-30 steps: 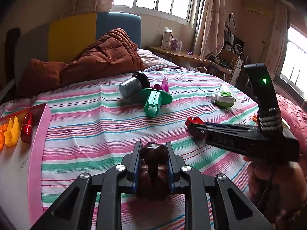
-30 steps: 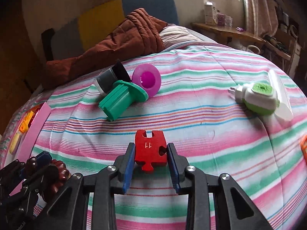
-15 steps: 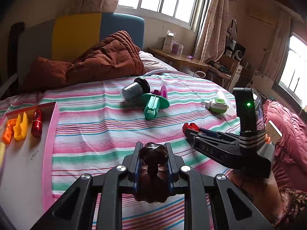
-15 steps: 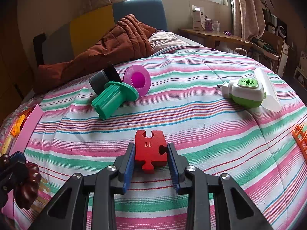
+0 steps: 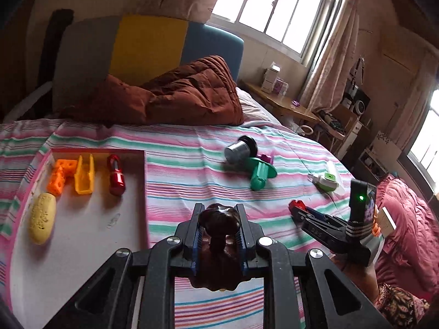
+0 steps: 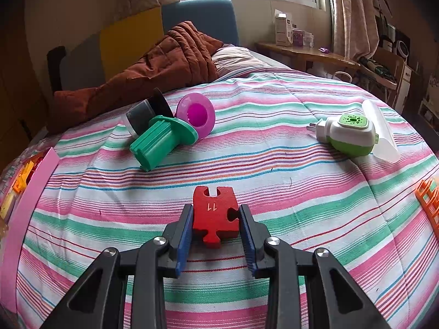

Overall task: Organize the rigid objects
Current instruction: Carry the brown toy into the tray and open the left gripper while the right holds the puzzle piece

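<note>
My left gripper [image 5: 218, 213] is shut on a dark brown knobbed piece [image 5: 218, 219], held above the striped bed just right of the pink-rimmed tray [image 5: 82, 235]. The tray holds an orange block [image 5: 59, 176], a yellow channel piece [image 5: 84, 175], a red cylinder [image 5: 116, 175] and a yellow oval [image 5: 42, 218]. My right gripper [image 6: 215, 213] is shut on a red puzzle piece marked 11 [image 6: 214, 215], above the bed; it also shows in the left wrist view [image 5: 295, 207]. A green flanged piece [image 6: 159, 141], a purple cup [image 6: 196, 115] and a grey and black cylinder [image 6: 142, 113] lie together ahead.
A white and green plug-in device [image 6: 348, 134] lies on a clear bag at the right. An orange grid piece [image 6: 429, 194] is at the right edge. A brown quilt [image 5: 175, 93] is bunched at the headboard. A desk [image 6: 304, 52] stands beyond the bed.
My left gripper has lifted and swung left with the brown piece, so the tray has come fully into view. My right gripper has risen a little, still holding the red puzzle piece.
</note>
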Available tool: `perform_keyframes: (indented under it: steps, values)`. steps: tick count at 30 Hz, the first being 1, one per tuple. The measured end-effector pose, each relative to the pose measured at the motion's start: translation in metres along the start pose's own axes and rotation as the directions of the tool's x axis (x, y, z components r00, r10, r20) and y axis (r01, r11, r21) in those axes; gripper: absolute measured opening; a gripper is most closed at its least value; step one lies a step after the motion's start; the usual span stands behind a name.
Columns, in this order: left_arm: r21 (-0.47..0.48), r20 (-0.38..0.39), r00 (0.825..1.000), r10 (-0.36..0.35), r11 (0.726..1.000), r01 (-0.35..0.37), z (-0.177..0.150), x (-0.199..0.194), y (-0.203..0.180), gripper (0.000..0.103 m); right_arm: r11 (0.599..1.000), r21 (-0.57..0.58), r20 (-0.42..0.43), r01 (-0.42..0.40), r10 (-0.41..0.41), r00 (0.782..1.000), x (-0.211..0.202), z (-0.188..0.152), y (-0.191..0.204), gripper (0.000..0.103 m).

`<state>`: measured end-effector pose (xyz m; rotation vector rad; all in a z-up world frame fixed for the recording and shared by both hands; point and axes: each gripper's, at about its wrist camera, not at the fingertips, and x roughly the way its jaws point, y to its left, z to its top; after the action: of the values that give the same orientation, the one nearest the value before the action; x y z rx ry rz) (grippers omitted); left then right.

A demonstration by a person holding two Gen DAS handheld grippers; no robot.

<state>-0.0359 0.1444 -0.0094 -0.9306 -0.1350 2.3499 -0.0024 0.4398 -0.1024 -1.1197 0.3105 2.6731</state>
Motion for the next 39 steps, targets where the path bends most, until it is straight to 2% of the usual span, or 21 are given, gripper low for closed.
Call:
perform_keyframes:
  steps: [4,10,15,18,20,22,23,25,27,31,34,36,37,39]
  values:
    - [-0.051,-0.017,0.997,0.073,0.996,-0.074,0.011,-0.001,0.042,0.022,1.000,0.000,0.000,0.001,-0.001,1.000,0.000,0.000,0.000,0.032]
    - [-0.109,-0.108,0.979,0.170,0.977,-0.182,0.016,0.017,0.104,0.022,1.000,-0.016,-0.001,0.021,-0.021,1.000,-0.001,0.000,0.004,0.033]
    - [-0.166,-0.158,0.970,0.185,0.963,-0.211,0.018,0.028,0.135,0.022,0.999,-0.025,-0.003,0.031,-0.031,1.000,-0.001,0.000,0.005,0.033]
    - [-0.175,-0.142,0.970,0.198,0.959,-0.221,0.020,0.028,0.141,0.023,0.999,-0.030,-0.004,0.037,-0.038,0.999,0.000,0.000,0.007,0.033]
    - [-0.141,-0.110,0.968,0.224,0.961,-0.239,0.022,0.024,0.138,0.033,0.999,-0.030,-0.004,0.037,-0.038,0.999,0.000,0.000,0.007,0.033]
    - [-0.112,-0.074,0.965,0.253,0.959,-0.260,0.023,0.017,0.132,0.064,0.999,-0.030,-0.004,0.038,-0.038,0.999,0.000,0.000,0.007,0.033]
    - [-0.108,-0.054,0.965,0.257,0.959,-0.262,0.023,0.013,0.131,0.068,0.999,-0.030,-0.004,0.038,-0.039,0.999,0.000,0.000,0.007,0.033]
    - [-0.116,-0.034,0.967,0.251,0.960,-0.253,0.022,0.008,0.128,0.070,0.999,-0.029,-0.004,0.037,-0.038,0.999,0.000,0.000,0.007,0.033]
    - [-0.130,-0.037,0.969,0.244,0.960,-0.247,0.019,0.002,0.127,0.070,0.999,-0.029,-0.004,0.037,-0.038,0.999,0.000,0.000,0.007,0.033]
    - [-0.151,-0.070,0.966,0.248,0.955,-0.256,0.007,-0.009,0.124,0.078,0.999,-0.028,-0.003,0.038,-0.038,0.999,0.000,0.000,0.007,0.033]
    - [-0.174,-0.134,0.965,0.224,0.954,-0.245,-0.006,-0.014,0.124,0.078,0.999,-0.028,-0.002,0.038,-0.039,0.999,-0.001,0.000,0.007,0.033]
    - [-0.153,-0.168,0.954,0.249,0.949,-0.275,-0.013,-0.014,0.121,0.074,0.999,-0.028,-0.002,0.037,-0.037,0.999,-0.001,0.000,0.007,0.033]
    - [-0.140,-0.184,0.950,0.254,0.950,-0.281,-0.016,-0.013,0.119,0.064,0.999,-0.028,-0.002,0.038,-0.038,0.999,-0.001,0.000,0.007,0.033]
    - [-0.104,-0.219,0.939,0.264,0.951,-0.291,-0.021,-0.008,0.115,0.050,0.999,-0.028,-0.003,0.039,-0.039,0.999,-0.001,0.000,0.007,0.033]
